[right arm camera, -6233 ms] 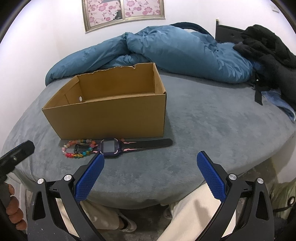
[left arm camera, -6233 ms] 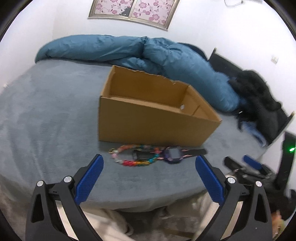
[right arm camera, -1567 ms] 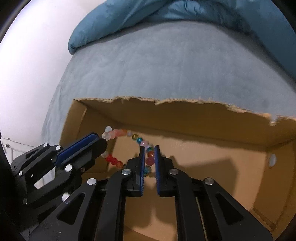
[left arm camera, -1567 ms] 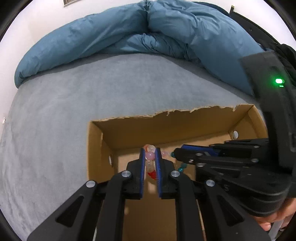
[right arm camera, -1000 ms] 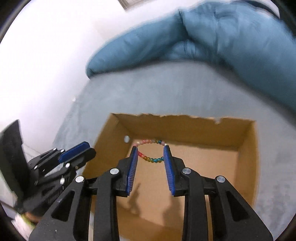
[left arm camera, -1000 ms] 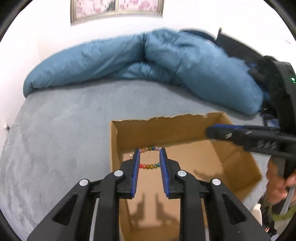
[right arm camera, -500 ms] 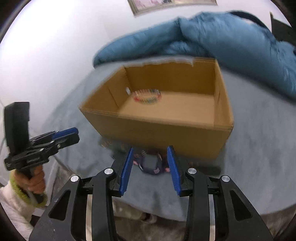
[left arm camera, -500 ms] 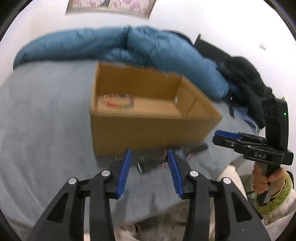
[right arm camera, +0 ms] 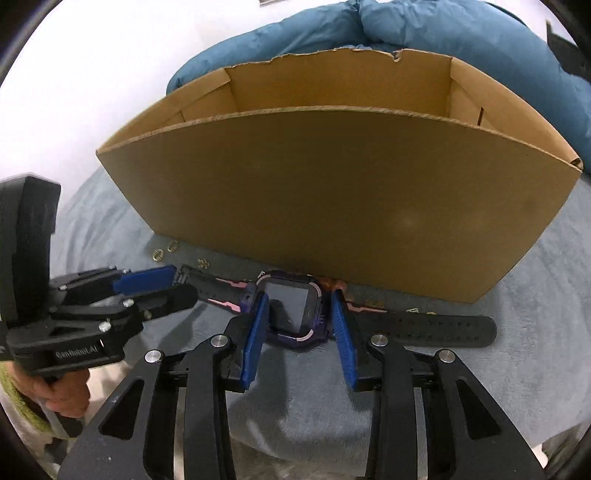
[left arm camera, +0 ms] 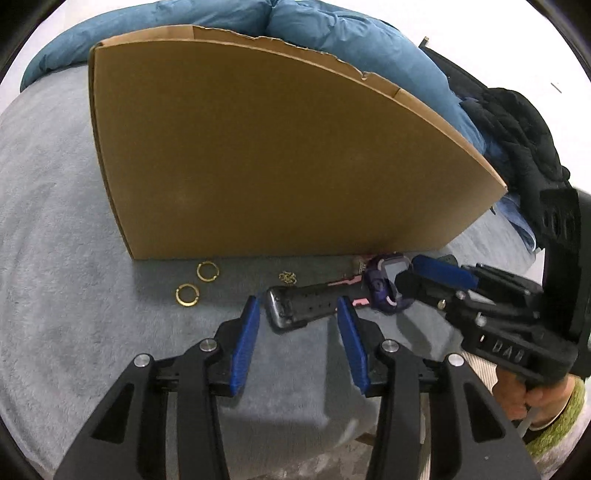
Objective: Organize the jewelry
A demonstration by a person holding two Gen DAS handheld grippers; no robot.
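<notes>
A purple watch [right arm camera: 291,306] with black straps lies on the grey bed just in front of the cardboard box [right arm camera: 332,206]. My right gripper [right arm camera: 297,306] points down at it, its jaws closing on either side of the watch body, pads not clearly pressing. My left gripper [left arm camera: 297,310] stands open over the left strap end [left arm camera: 295,310], which lies between its blue pads untouched. In the left wrist view the right gripper [left arm camera: 406,275] hovers at the watch body [left arm camera: 386,282]. The left gripper [right arm camera: 177,284] shows at the strap's left end. The beaded bracelet is hidden.
Two gold rings [left arm camera: 208,271] [left arm camera: 187,294] and a small gold trinket [left arm camera: 287,277] lie left of the watch by the box wall [left arm camera: 258,147]. A blue duvet [left arm camera: 332,33] and black clothes [left arm camera: 517,125] lie behind. The bed's front edge runs just below the grippers.
Both grippers let go of the beaded bracelet inside the box, pulled back over its front wall and dropped low to the watch. Their jaws have widened.
</notes>
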